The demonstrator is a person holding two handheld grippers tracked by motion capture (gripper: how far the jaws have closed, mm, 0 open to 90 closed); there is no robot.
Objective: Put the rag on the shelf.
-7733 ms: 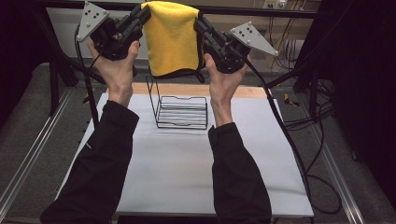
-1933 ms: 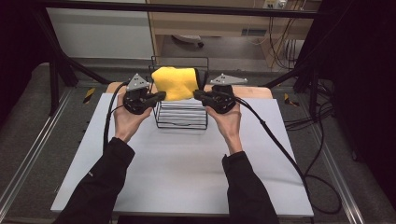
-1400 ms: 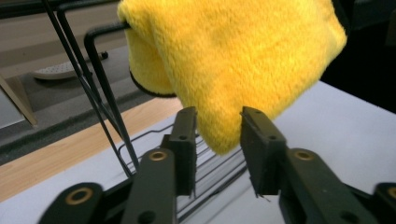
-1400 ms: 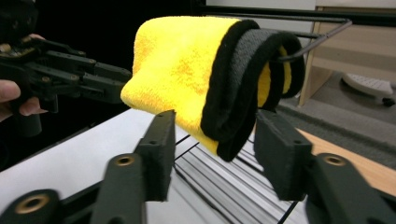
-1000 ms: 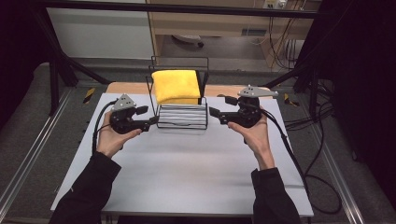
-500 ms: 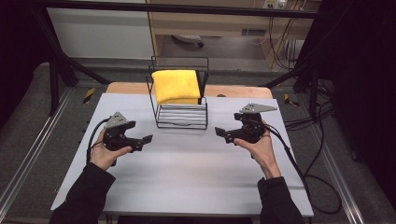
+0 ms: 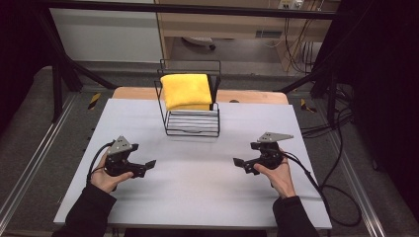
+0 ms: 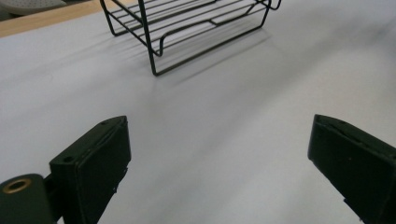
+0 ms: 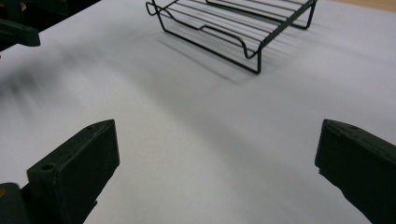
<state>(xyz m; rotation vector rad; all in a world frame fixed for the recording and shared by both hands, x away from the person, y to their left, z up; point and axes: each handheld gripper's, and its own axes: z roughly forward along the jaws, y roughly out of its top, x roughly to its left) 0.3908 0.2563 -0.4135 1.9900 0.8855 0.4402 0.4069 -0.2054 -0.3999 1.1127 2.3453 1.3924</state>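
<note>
Toward the upper middle of the high view, the folded yellow cloth (image 7: 187,91) now hangs draped over the top bar of the black wire rack (image 7: 191,123), which stands at the far middle of the white tabletop (image 7: 197,197). Seconds ago both grippers held that cloth up at the rack; since then they have let go and drawn back toward the bottom of the frame, each step farther from the rack. The left gripper (image 7: 146,165) sits at the lower left of the frame and the right gripper (image 7: 239,164) at the lower right, well apart from each other and from the rack. In the left gripper view the two black jaws stand wide with only bare table between them and the rack's lower wire shelf (image 8: 187,23) ahead; the right gripper view shows the same wide, empty spread, with the rack (image 9: 233,23) at the top of the frame. As I judge it, the hanging is finished and the hands are retreating to rest. Counted: one yellow cloth, one wire rack, two grippers, two hands, one table.
</note>
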